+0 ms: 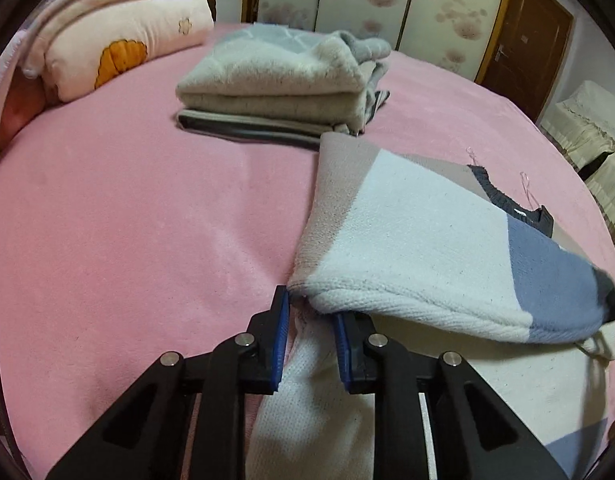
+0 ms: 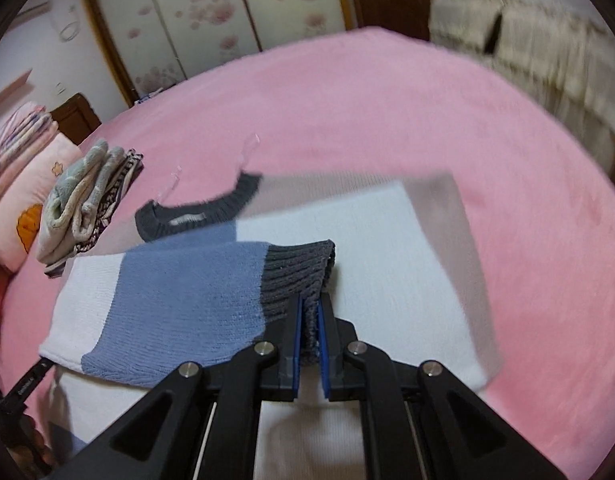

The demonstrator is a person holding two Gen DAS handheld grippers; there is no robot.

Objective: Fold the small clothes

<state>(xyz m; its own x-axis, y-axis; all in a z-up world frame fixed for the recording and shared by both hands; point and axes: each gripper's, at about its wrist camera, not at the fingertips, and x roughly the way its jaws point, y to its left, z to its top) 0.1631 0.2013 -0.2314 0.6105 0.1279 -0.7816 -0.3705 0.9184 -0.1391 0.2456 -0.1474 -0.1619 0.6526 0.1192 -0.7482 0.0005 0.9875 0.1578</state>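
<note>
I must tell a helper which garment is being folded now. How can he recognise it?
On the pink bed, past the stack of folded clothes, lies a knit sweater. Only it has white, blue and beige blocks with dark grey ribbing.

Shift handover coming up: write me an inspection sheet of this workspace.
Surface: pink bedspread, mostly bare.
Job's things: colour-block knit sweater lying on the bed, sleeve drawn across its body; stack of folded clothes behind it.
Clutter: pink pillow under folded quilts at the head end.
Grippers: left gripper closed on white sweater fabric at the sleeve's base; right gripper shut on the dark ribbed cuff.
Cables: nothing seen.
Surroundings: floral sliding wardrobe doors, brown door, cream-covered furniture.
</note>
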